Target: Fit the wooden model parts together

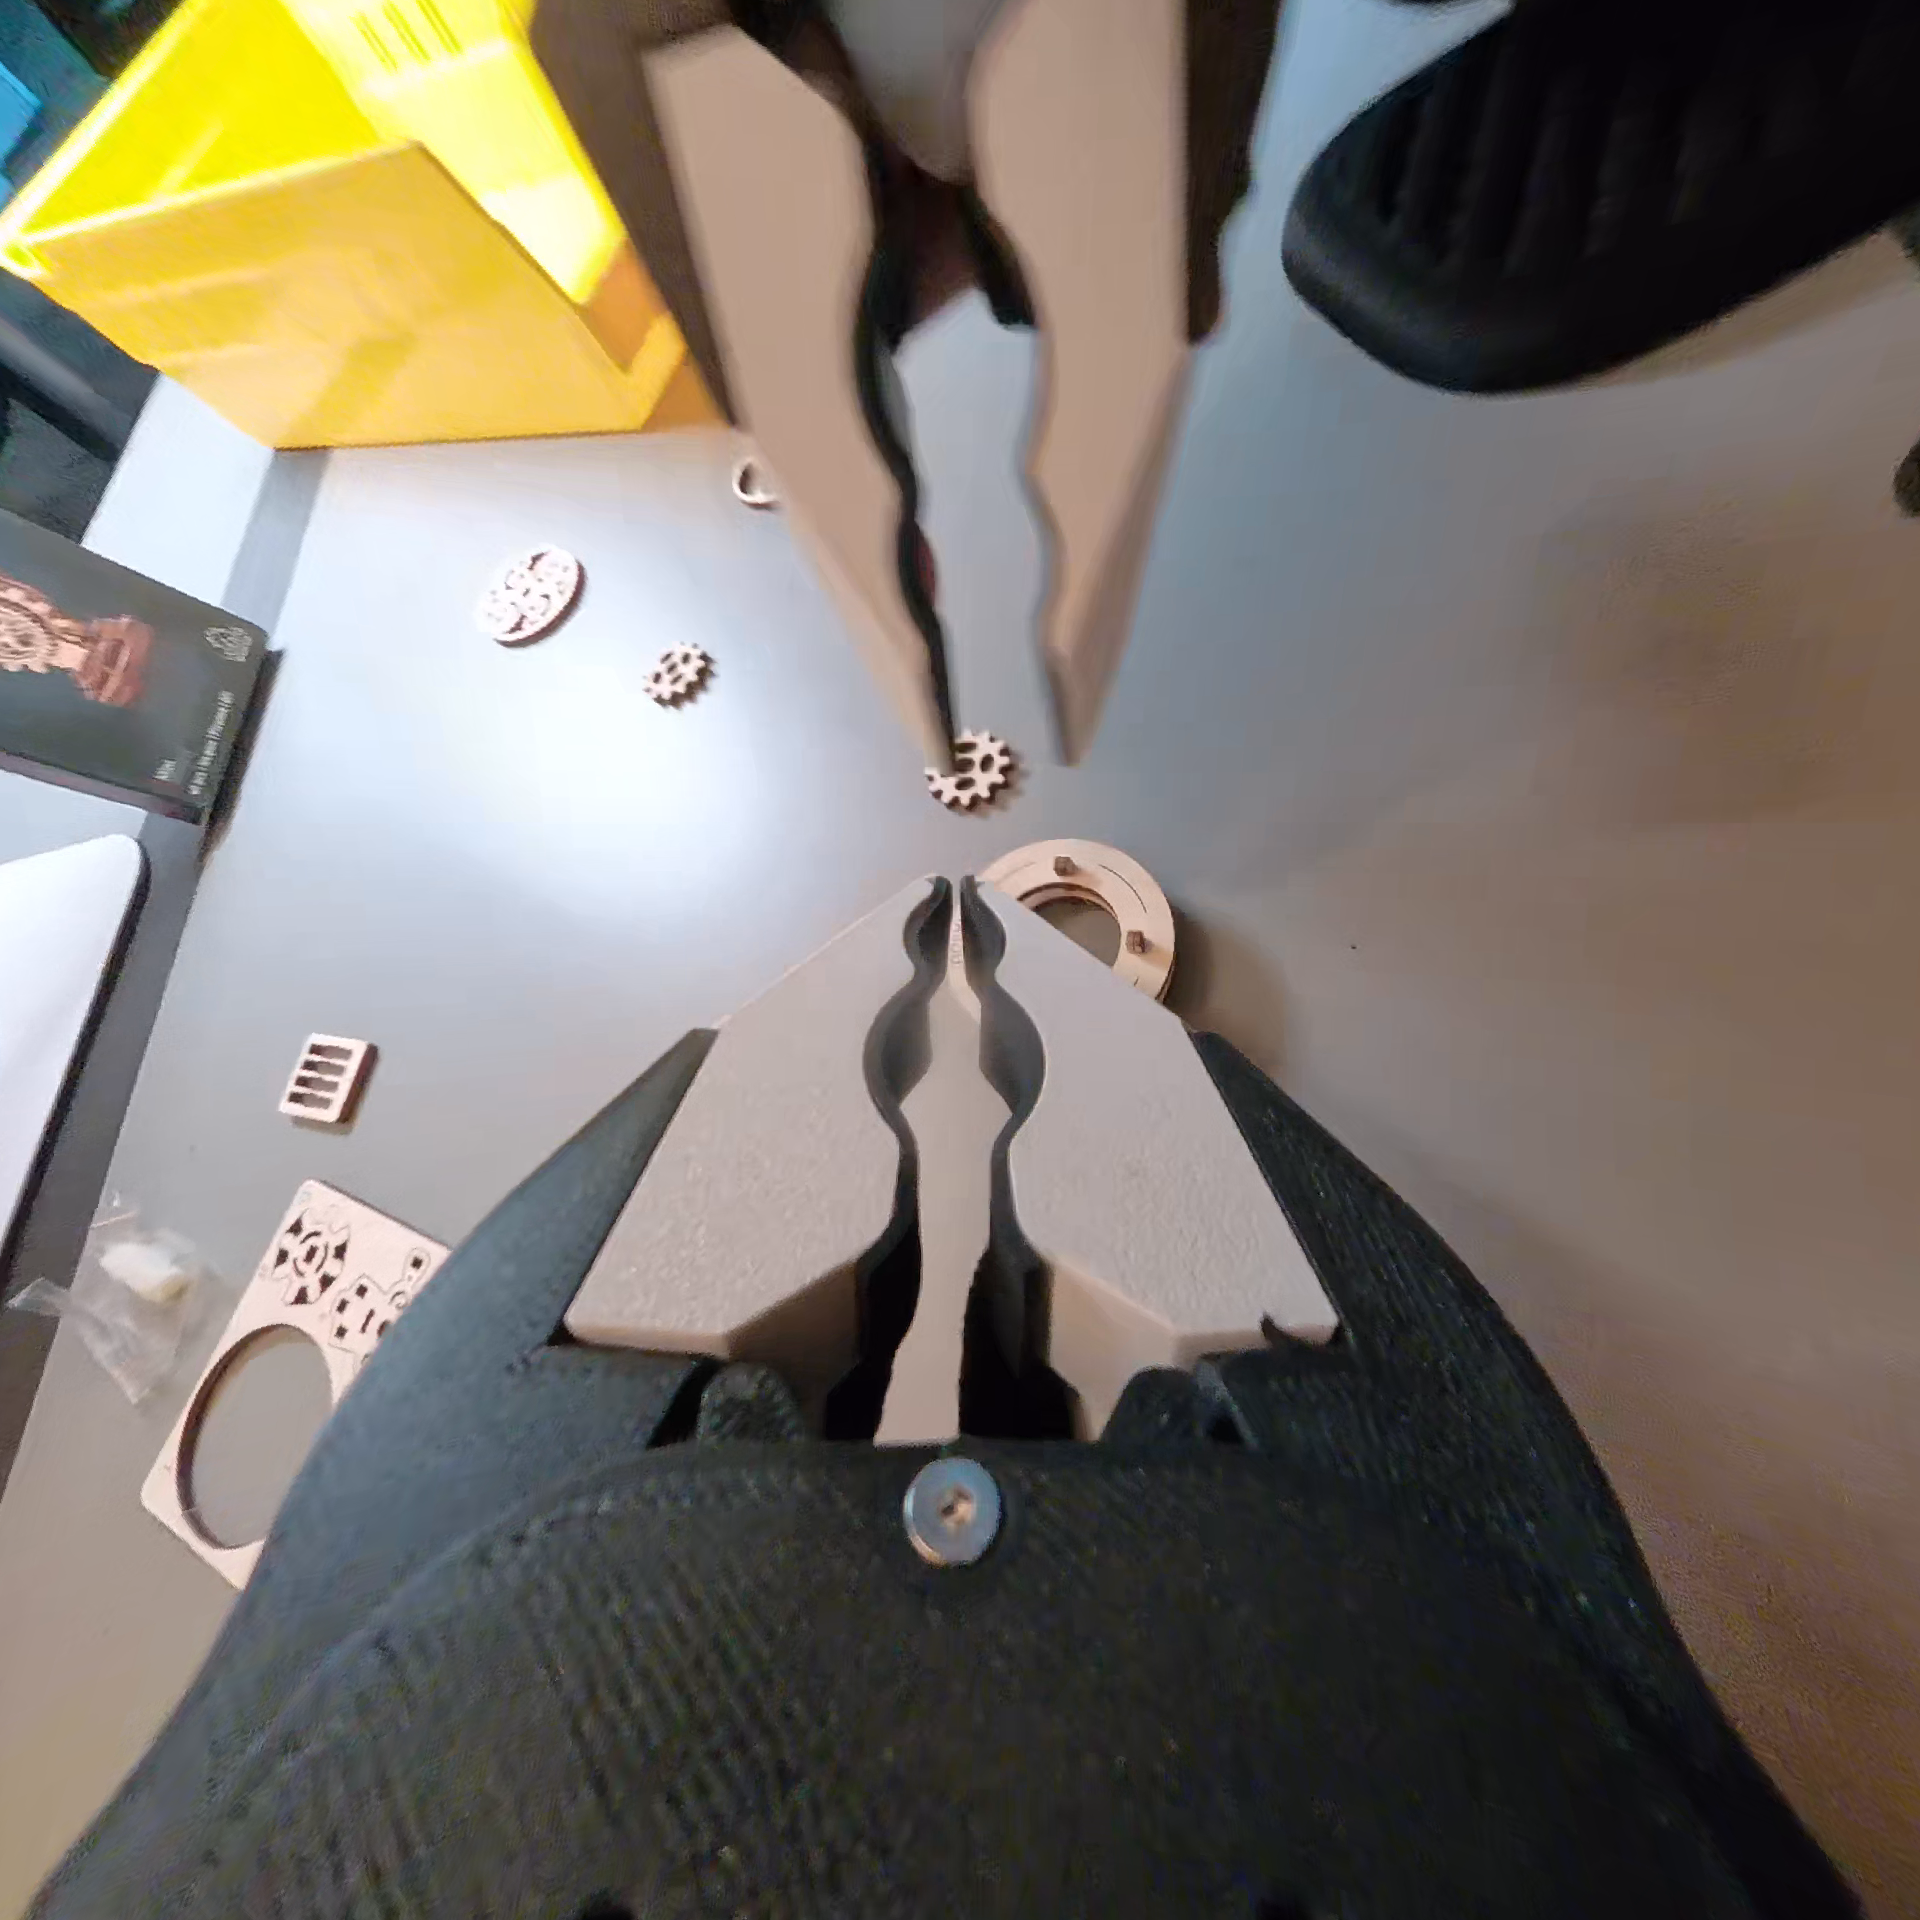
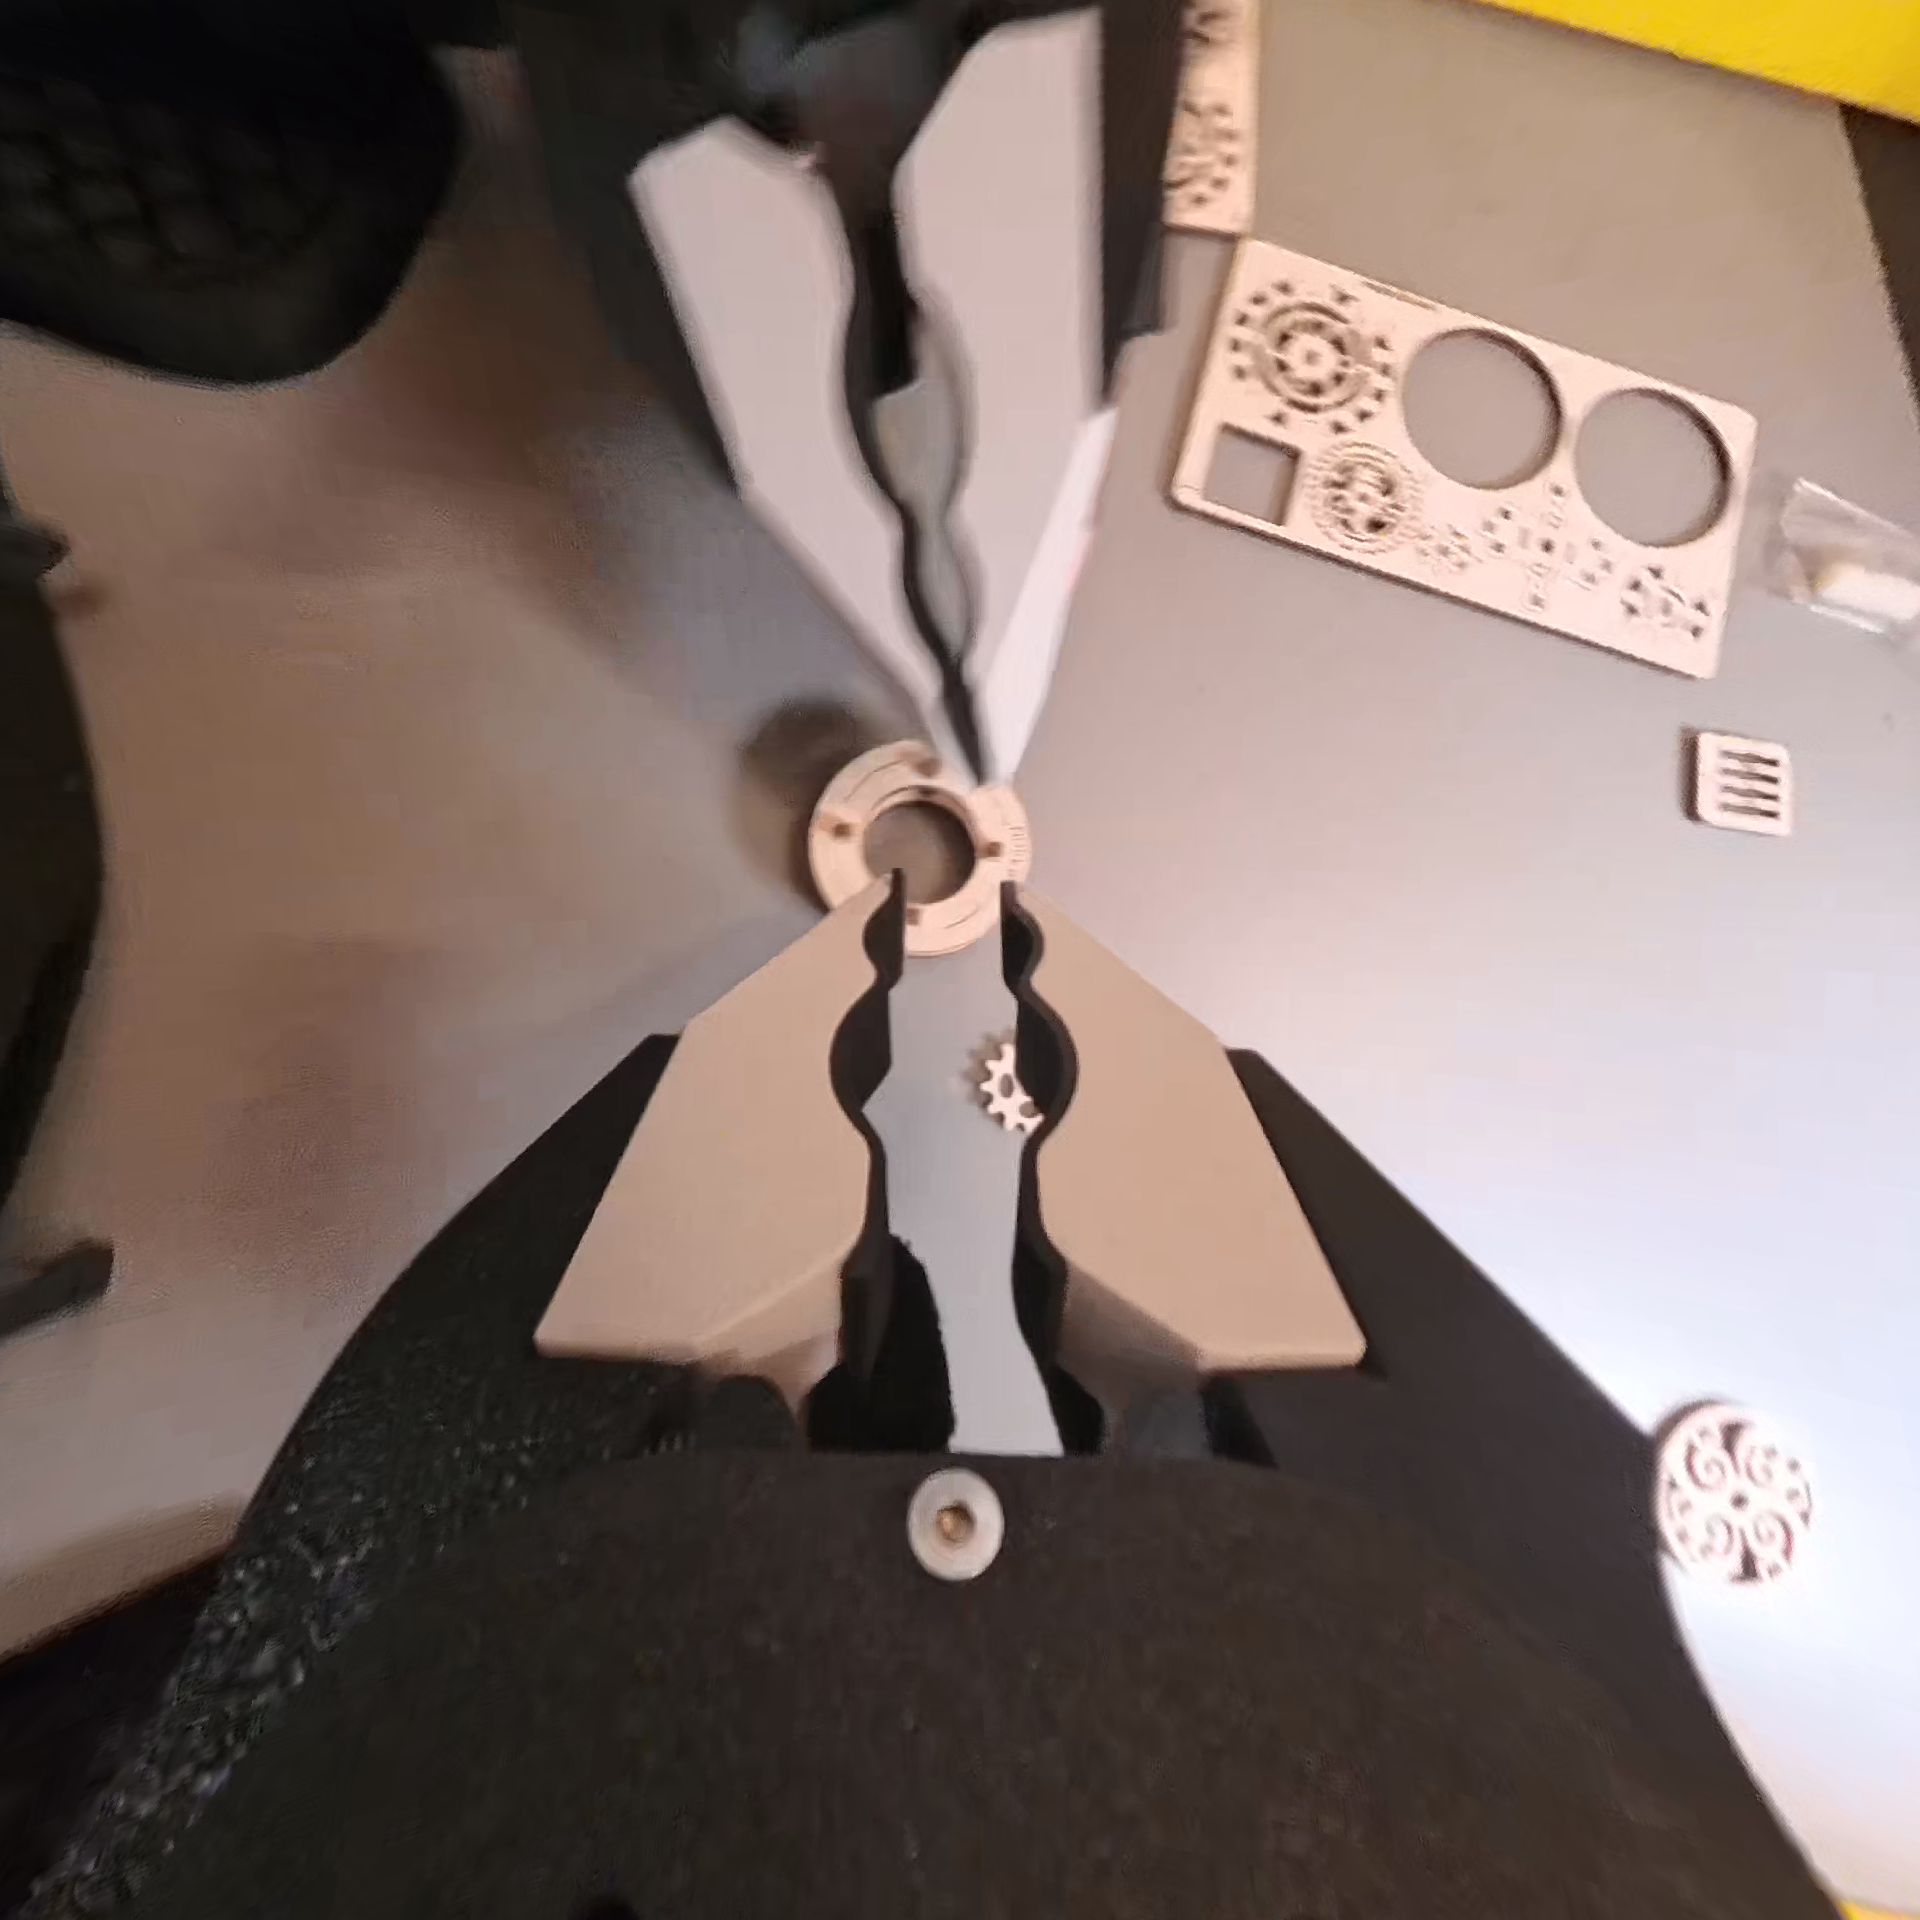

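Observation:
A flat wooden ring (image 1: 1117, 914) with small pegs is held just above the grey table. My left gripper (image 1: 956, 883) is shut on the ring's near edge. In the right wrist view the ring (image 2: 862, 831) sits just past my right gripper's tips, with the left gripper (image 2: 982, 769) pinching its far right rim from above. A small wooden gear (image 1: 974, 774) lies flat on the table. My right gripper (image 2: 953, 894) is open and empty, and the gear (image 2: 1003, 1091) lies below it, against the right finger's inner side. In the left wrist view the right gripper (image 1: 1006, 750) straddles the gear.
A second small gear (image 1: 677, 675), a patterned wooden disc (image 1: 530, 594), a slotted square piece (image 1: 327, 1078) and a cut-out wooden sheet (image 2: 1455, 468) lie to one side. A yellow bin (image 1: 343, 239), a black box (image 1: 114, 675), a plastic bag (image 2: 1849, 561) and a black chair part (image 1: 1610, 187) border the table. Only a small space, under 4 cm, lies between the two pairs of fingers. Left tips and right tips are each some 25 cm from the slotted square piece (image 1: 327, 1078). My right wrist view (image 2: 1735, 783) looks at it from another angle.

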Motion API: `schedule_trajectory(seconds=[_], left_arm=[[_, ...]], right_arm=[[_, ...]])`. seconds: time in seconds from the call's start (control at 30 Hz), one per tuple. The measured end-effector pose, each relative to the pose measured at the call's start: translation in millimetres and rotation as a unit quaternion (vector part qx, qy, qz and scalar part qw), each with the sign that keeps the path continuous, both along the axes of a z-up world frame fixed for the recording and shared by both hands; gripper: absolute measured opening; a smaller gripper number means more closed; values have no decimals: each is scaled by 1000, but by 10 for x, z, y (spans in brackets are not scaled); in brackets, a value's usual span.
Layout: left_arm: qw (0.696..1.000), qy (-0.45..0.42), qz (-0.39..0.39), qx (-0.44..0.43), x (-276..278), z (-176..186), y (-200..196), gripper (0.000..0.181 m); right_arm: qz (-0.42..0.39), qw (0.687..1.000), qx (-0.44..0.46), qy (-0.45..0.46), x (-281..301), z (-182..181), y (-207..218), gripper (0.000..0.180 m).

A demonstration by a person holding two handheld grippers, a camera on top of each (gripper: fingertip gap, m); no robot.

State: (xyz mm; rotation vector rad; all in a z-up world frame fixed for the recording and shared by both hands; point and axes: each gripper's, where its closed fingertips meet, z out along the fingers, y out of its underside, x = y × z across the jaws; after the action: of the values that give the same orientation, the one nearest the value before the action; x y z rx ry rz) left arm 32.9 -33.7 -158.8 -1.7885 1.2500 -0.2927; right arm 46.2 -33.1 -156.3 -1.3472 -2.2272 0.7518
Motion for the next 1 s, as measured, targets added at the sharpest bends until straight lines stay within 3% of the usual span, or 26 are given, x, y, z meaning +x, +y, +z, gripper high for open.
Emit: schedule_trajectory(seconds=[0.17,0.23,0.3,0.37,0.5,0.67,0.9,1.0], left_arm=[[999,-38,17,-12,-136,49,44,6],[998,-56,14,-31,-148,20,35,7],[997,-62,8,-41,-168,11,4,9],[996,-79,-4,-45,-163,74,-42,9],[988,-142,-45,-42,-79,329,-167,9],[987,-146,-69,-3,104,482,-220,10],[992,-94,-69,47,206,474,-219,4],[994,-69,-75,42,222,388,-238,3]], right_arm=[[86,993,72,24,-6,-339,-279,35],[89,991,100,15,-69,-447,-268,33],[93,992,84,7,-91,-496,-287,13],[89,994,66,8,-84,-491,-238,12],[43,986,-146,69,-44,-46,-218,10],[43,904,-412,105,103,391,-182,10],[36,843,-534,44,105,366,-220,10],[32,834,-551,24,110,326,-244,10]])
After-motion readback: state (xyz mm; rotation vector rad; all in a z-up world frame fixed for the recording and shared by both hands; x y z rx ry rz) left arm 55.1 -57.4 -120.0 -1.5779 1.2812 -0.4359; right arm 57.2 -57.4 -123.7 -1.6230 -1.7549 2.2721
